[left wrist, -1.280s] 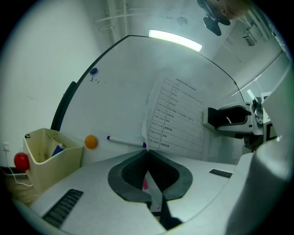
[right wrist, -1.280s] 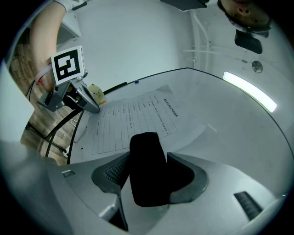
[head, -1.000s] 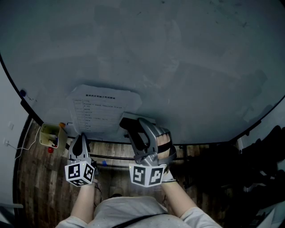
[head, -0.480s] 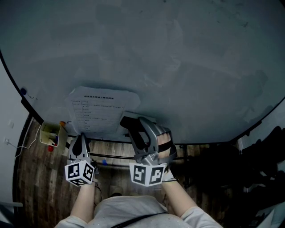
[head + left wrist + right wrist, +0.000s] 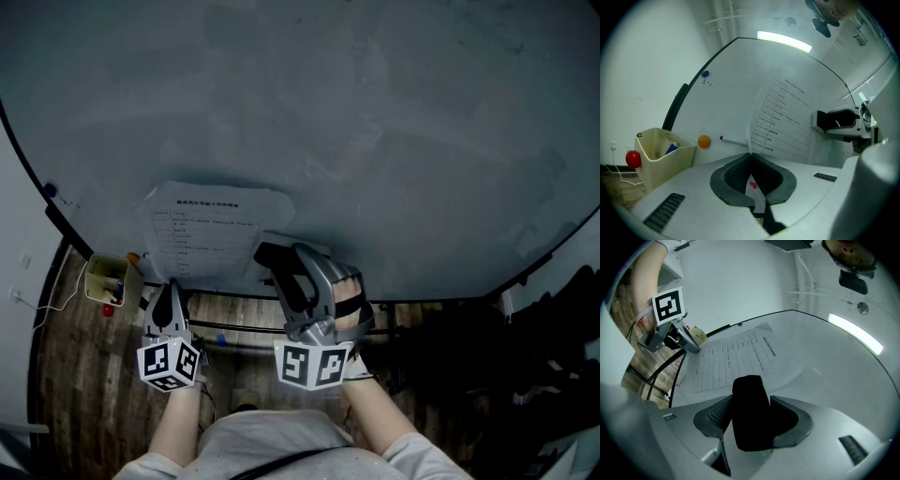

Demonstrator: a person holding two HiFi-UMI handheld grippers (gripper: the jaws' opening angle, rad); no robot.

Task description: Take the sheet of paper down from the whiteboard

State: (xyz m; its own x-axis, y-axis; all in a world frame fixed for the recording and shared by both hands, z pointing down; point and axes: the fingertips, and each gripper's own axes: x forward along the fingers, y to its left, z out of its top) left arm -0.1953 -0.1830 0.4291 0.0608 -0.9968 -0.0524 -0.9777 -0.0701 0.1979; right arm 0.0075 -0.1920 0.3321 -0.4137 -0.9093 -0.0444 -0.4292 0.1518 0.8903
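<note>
A printed sheet of paper point(image 5: 211, 230) lies against the whiteboard point(image 5: 394, 141) near its lower left edge. My left gripper point(image 5: 169, 289) is shut on the sheet's bottom edge; in the left gripper view the paper point(image 5: 785, 117) runs down into the closed jaws of the left gripper point(image 5: 751, 157). My right gripper point(image 5: 281, 262) sits at the sheet's lower right corner, shut on a black block, seemingly a board eraser point(image 5: 750, 411), which fills the right gripper point(image 5: 750, 404). The right gripper view shows the paper point(image 5: 731, 357) beyond the block and the left gripper point(image 5: 689, 345) at its edge.
A cream bin point(image 5: 656, 154) hangs at the board's lower left with a red ball point(image 5: 633, 158) beside it. An orange magnet point(image 5: 703, 141), a marker point(image 5: 733, 140) and a blue magnet point(image 5: 705, 73) are on the board. Dark objects point(image 5: 553, 328) stand at the right over the wooden floor.
</note>
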